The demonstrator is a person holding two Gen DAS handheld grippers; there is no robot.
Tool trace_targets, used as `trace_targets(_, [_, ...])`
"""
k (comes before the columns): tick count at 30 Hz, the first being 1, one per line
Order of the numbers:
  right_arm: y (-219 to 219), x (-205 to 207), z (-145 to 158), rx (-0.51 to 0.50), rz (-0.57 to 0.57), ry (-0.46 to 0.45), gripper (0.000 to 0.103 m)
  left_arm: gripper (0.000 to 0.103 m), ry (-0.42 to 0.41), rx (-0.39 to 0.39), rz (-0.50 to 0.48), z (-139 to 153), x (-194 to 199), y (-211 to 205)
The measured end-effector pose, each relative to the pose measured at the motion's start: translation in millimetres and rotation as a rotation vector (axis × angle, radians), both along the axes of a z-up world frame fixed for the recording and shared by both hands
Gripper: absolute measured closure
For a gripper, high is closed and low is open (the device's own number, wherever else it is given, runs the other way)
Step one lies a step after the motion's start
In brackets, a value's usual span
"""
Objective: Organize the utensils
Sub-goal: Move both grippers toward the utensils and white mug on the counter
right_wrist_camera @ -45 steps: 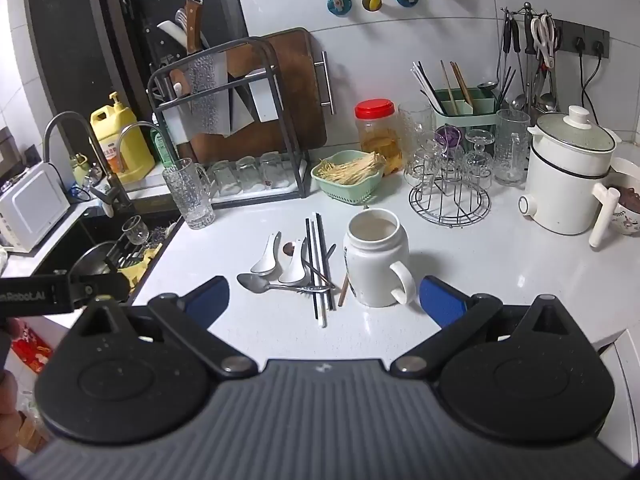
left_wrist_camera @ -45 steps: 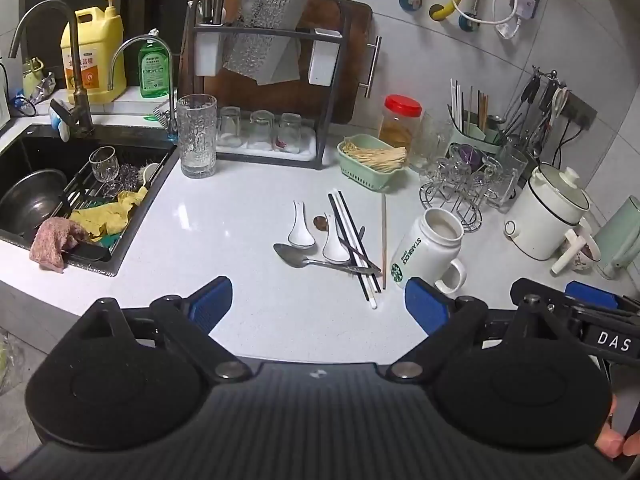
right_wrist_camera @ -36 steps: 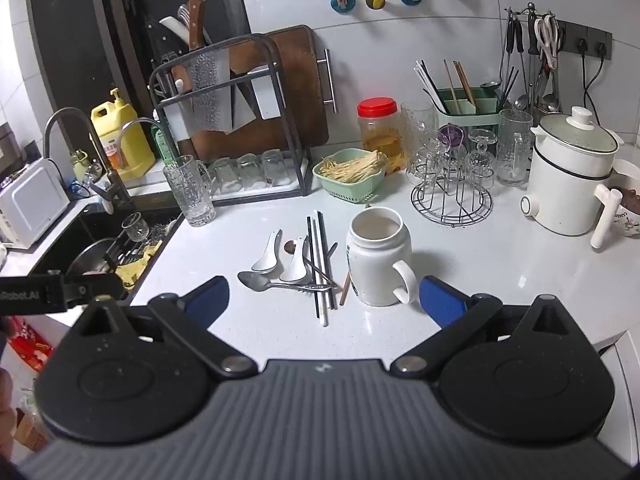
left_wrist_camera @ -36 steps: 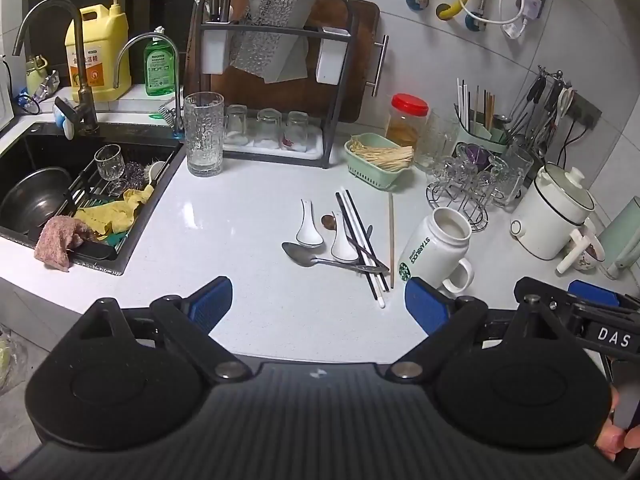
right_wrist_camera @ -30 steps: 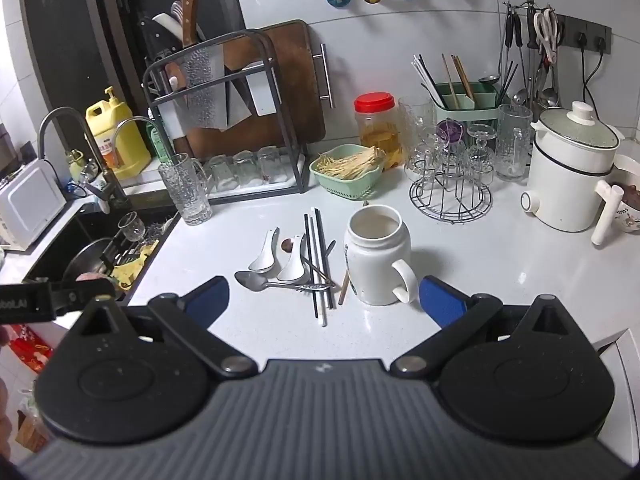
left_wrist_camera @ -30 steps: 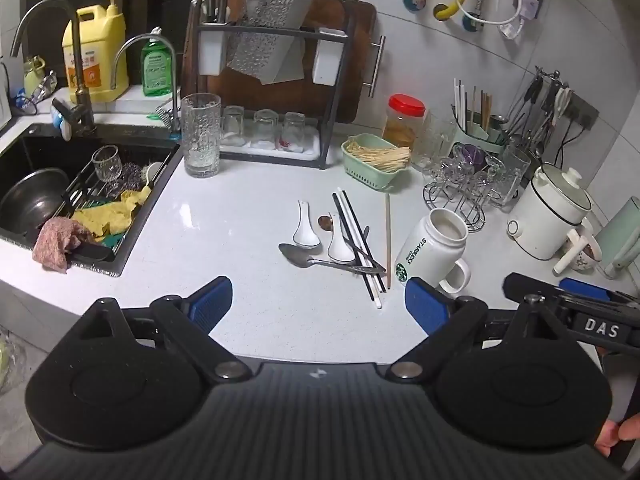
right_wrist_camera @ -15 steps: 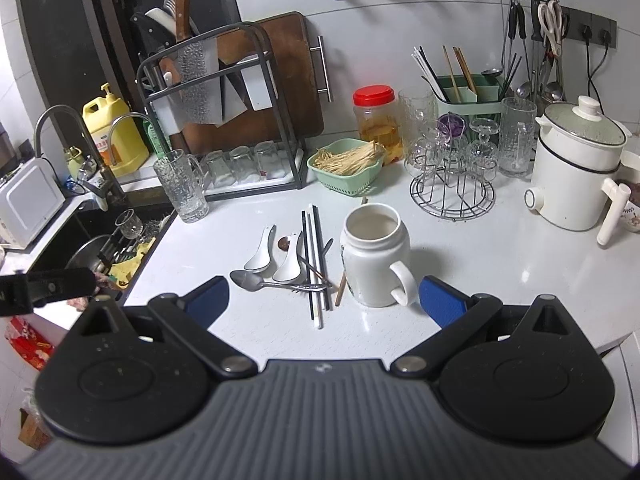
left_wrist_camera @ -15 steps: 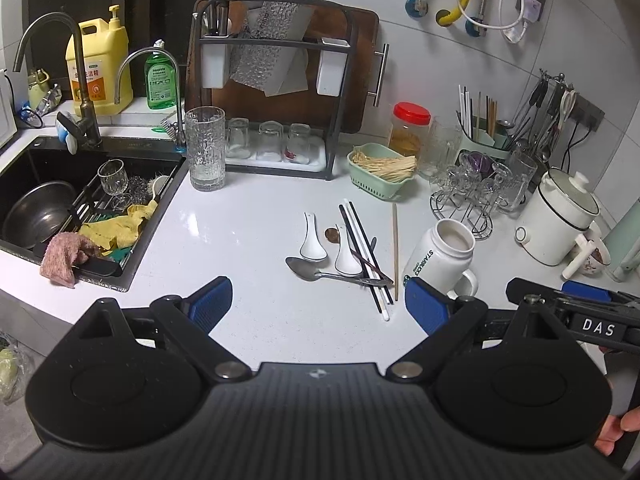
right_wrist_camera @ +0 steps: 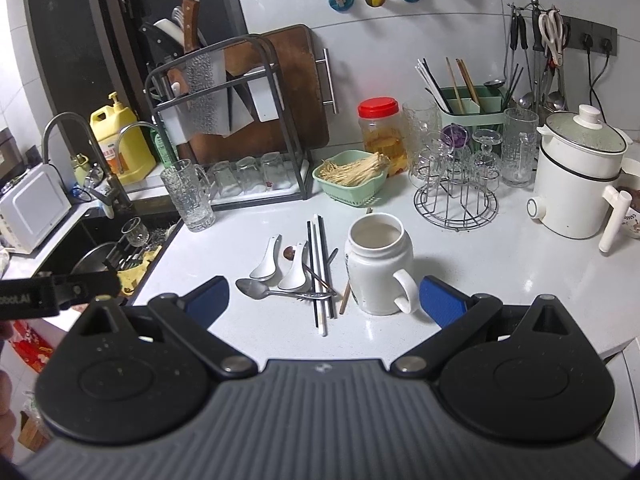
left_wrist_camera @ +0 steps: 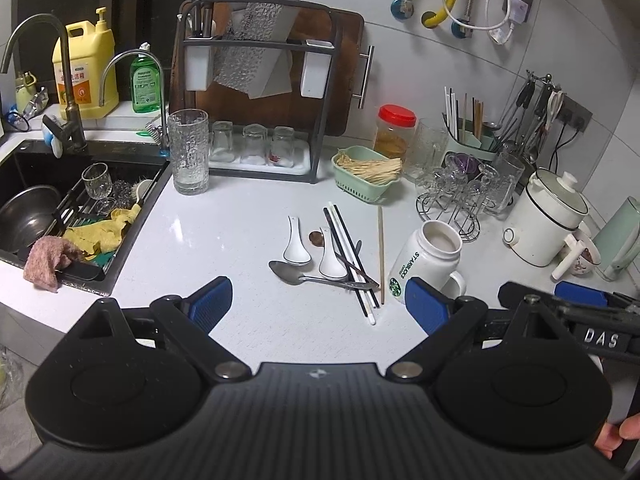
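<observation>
Presently both claws, left (left_wrist_camera: 318, 300) and right (right_wrist_camera: 324, 298), hang wide open and empty. Utensils (left_wrist_camera: 340, 256) lie centre-frame on the desk (left_wrist_camera: 224, 232), beside the mug (left_wrist_camera: 426, 266). Advised: isolate one spoon (left_wrist_camera: 296, 274), grip mid-handle.

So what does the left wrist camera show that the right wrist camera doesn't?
Only the left wrist view shows the pink rag on the sink edge and the Starbucks print on the white mug. Only the right wrist view shows the white toaster oven. Both show the loose spoons, chopsticks and the green utensil holder; both grippers' jaws are open.
</observation>
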State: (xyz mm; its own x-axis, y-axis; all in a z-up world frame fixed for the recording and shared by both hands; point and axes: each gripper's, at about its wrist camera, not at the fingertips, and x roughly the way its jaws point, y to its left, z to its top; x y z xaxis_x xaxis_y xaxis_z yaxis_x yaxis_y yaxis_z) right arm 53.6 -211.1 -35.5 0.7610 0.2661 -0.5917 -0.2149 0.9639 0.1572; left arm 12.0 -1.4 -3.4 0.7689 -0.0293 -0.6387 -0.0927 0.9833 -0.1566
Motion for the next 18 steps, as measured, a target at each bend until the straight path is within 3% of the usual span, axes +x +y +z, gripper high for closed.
trace_targets(9, [2,-6,-1,0.007,-0.020,-0.018,0.000,0.008,0.029,0.028,-0.012,0,20,19])
trace_targets(18, [4,-5,-5,0.024,-0.036,-0.010,0.000,0.008,0.053,0.032,-0.054,-6,26,11])
